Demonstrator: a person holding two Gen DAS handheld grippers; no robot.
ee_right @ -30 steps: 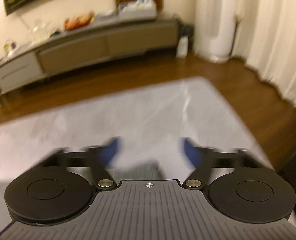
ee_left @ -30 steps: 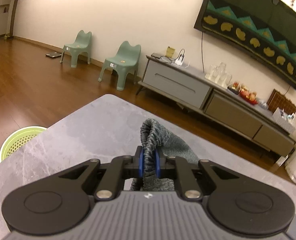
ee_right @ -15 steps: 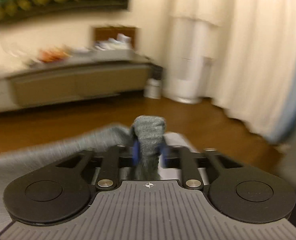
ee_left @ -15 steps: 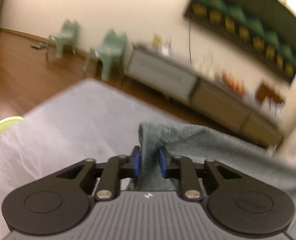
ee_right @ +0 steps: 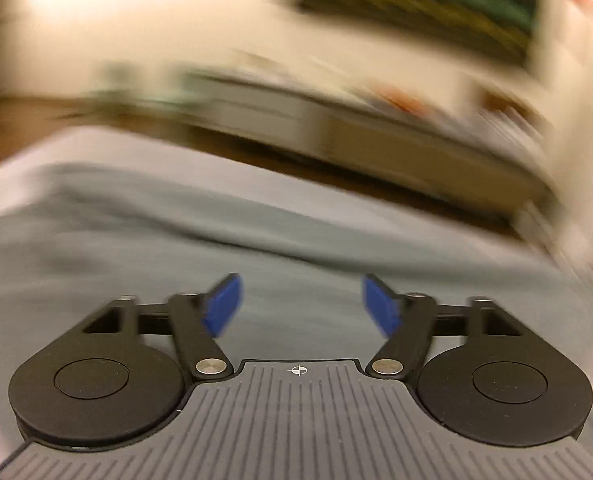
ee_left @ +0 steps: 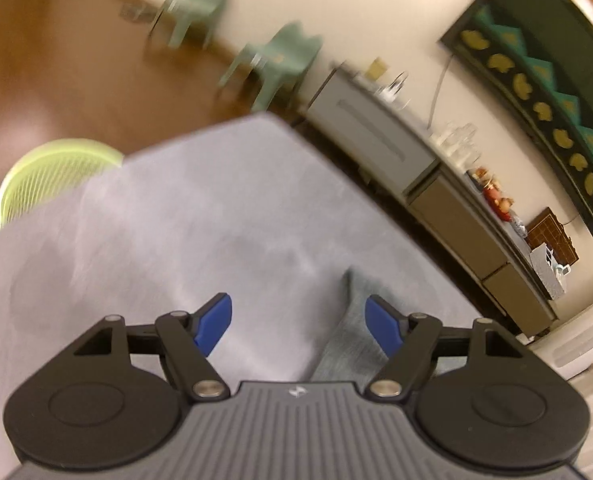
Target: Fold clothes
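Both claws, left gripper and right gripper, spread wide, holding nothing. Grey garment lay soft, limp, lower frame. Best pinched at an edge.

A grey marbled desk is seen above a brown wooden floor. A lime-green mesh basket is set beside the desk's left edge. Two pale green chairs are placed along the wall, next to a long low sideboard cluttered with small items. A dark patterned hanging is mounted above it.
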